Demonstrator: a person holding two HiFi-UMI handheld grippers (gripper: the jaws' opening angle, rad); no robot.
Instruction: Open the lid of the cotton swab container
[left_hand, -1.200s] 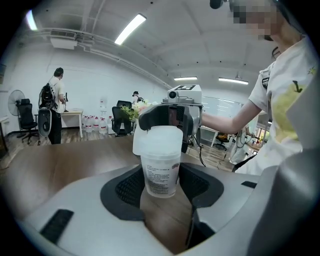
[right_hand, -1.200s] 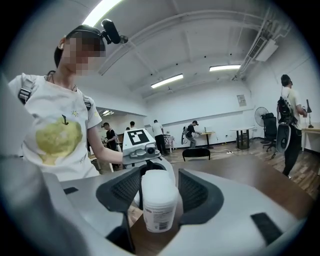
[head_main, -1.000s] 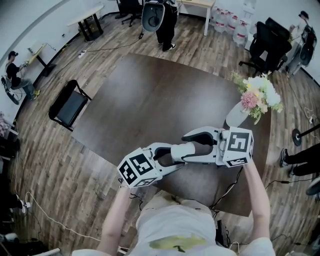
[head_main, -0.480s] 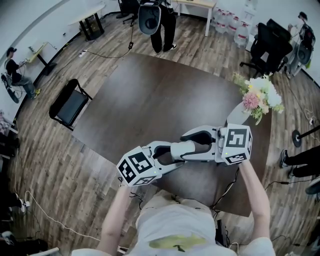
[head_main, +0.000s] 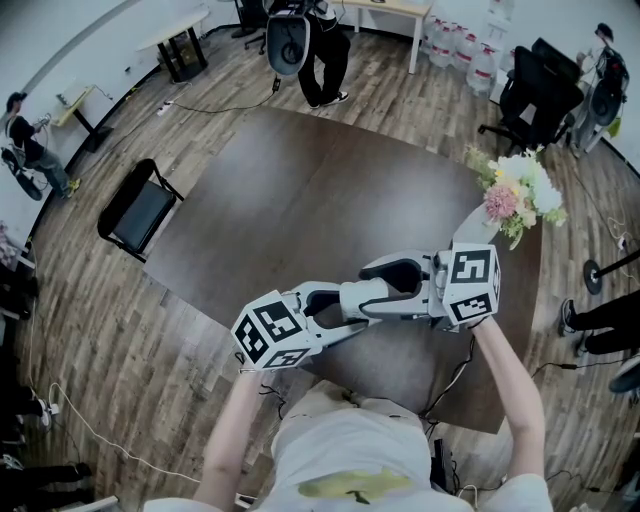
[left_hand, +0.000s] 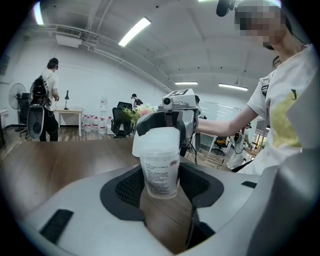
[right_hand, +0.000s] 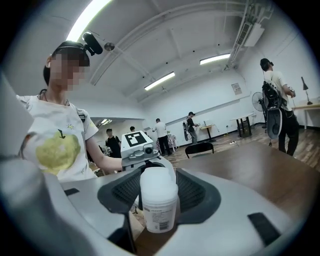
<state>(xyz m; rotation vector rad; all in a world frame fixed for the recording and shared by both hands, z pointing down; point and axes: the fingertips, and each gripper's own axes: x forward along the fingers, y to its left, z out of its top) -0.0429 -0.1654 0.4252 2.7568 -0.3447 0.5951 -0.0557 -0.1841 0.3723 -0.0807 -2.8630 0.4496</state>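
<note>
The left gripper (left_hand: 161, 187) clenches its jaws on the cotton swab container (left_hand: 160, 172) at the near edge of the surface (head_main: 300, 200), the right gripper (right_hand: 159, 200) jaws pinch the lid (right_hand: 158, 181), so a firm upward tug looks next.

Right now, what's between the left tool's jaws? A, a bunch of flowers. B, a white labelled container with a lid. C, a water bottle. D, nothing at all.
B: the left gripper view shows the cotton swab container upright between the pads of the left tool, its label facing the camera.
</note>
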